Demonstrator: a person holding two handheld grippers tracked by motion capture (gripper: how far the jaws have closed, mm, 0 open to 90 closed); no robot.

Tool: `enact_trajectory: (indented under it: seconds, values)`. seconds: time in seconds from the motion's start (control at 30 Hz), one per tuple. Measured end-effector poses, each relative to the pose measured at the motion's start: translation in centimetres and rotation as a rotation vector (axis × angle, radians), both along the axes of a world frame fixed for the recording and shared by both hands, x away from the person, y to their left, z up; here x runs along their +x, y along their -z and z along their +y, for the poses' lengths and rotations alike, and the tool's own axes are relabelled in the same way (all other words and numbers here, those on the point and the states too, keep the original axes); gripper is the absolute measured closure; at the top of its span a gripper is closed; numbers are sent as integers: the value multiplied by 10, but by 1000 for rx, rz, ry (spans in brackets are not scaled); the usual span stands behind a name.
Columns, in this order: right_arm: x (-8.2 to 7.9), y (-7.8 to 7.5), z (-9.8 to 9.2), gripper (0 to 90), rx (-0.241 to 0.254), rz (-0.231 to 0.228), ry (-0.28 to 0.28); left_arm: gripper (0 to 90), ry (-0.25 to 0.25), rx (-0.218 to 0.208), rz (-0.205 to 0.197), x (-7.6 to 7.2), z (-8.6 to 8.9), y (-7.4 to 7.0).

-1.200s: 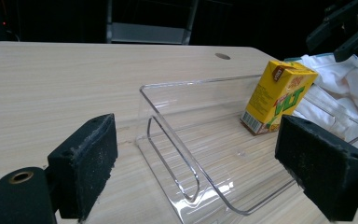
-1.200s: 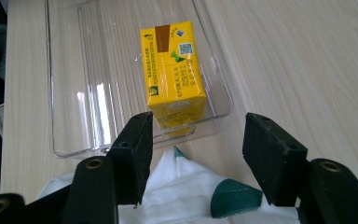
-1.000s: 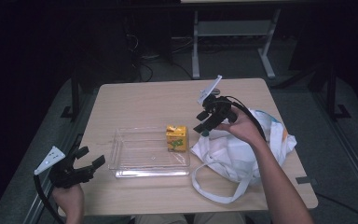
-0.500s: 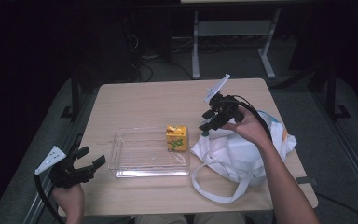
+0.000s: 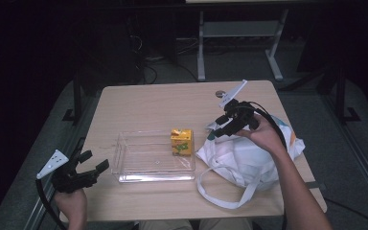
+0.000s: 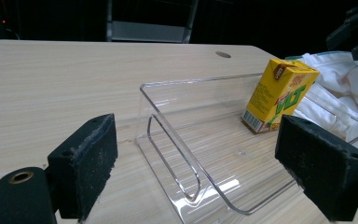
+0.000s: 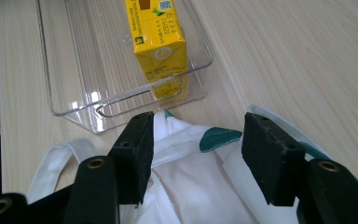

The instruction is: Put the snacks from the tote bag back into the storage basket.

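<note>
Right claw (image 7: 193,154) part-open over white bag (image 7: 191,186) — nothing gripped, left claw (image 6: 205,172) wide — empty, yellow carton (image 5: 181,142) in clear tray (image 5: 139,165)

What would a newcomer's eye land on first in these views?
First the yellow drink carton, standing upright in the right end of the clear plastic tray at the middle of the pale wooden table. Next the crumpled white cloth bag just right of the tray, with the right gripper hovering open over its edge. The left gripper waits open near the table's left front corner.

white bag (image 5: 249,160), crumpled, beside clear tray (image 5: 139,176)
</note>
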State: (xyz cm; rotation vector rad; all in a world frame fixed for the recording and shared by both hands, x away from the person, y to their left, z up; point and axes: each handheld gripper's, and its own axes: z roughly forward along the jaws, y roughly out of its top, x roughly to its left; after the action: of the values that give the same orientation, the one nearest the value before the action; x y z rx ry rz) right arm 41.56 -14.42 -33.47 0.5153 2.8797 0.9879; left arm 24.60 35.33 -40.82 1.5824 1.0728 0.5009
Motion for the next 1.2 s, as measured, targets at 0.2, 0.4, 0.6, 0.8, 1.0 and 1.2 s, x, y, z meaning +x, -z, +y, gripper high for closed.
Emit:
enact_trajectory:
  seconds: [0.2,0.4,0.6,0.8,1.0,1.2]
  values:
    - [-3,6,-8,431,-5,12,17,125,2,1,-1,0,-1,0]
    - [-8,7,-19,436,9,7,33,125,2,5,0,0,-1,0]
    - [-12,13,-30,433,9,16,50,125,1,3,-3,1,-2,0]
    - [-18,18,-40,433,18,18,60,125,5,11,-3,1,-2,0]
    - [-23,22,-49,434,22,23,81,125,6,18,0,1,-3,0]
    - [-28,26,-56,437,33,24,100,125,8,17,-1,1,-4,1]
